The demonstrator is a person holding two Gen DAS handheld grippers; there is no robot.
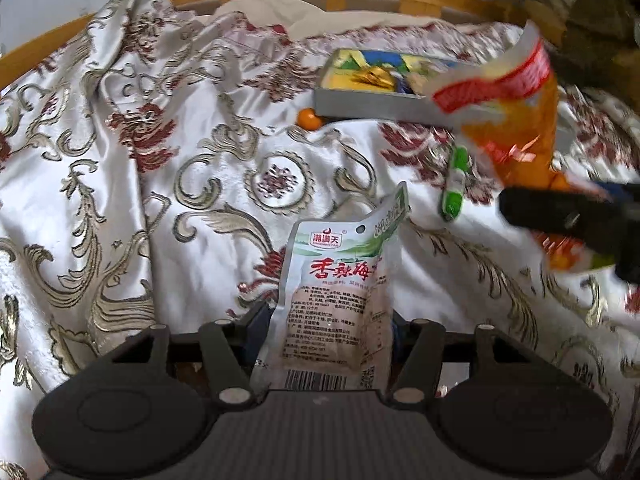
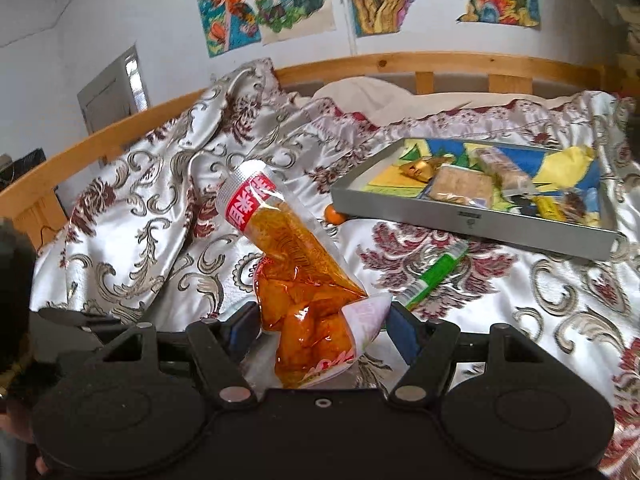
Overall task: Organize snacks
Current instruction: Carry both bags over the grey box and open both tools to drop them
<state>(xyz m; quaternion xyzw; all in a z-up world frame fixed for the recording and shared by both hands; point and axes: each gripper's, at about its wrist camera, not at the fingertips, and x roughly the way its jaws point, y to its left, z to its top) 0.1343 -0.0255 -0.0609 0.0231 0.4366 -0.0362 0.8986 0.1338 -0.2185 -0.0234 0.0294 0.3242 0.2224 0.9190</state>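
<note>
Left wrist: left gripper [image 1: 326, 330] clamps pouch [image 1: 340, 300] reading 香辣海; right gripper [image 2: 320, 330] clamps orange packet [image 2: 296, 272].

Orange pouch [image 2: 304, 280] with a red-white band — pale grey-green packet [image 1: 340, 300], white bedspread [image 1: 160, 200] with maroon-and-gold scrolls.

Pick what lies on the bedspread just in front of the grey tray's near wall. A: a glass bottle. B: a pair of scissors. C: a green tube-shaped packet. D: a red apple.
C: the right wrist view shows the green tube-shaped packet lying on the patterned bedspread just before the near wall of the grey tray.
</note>
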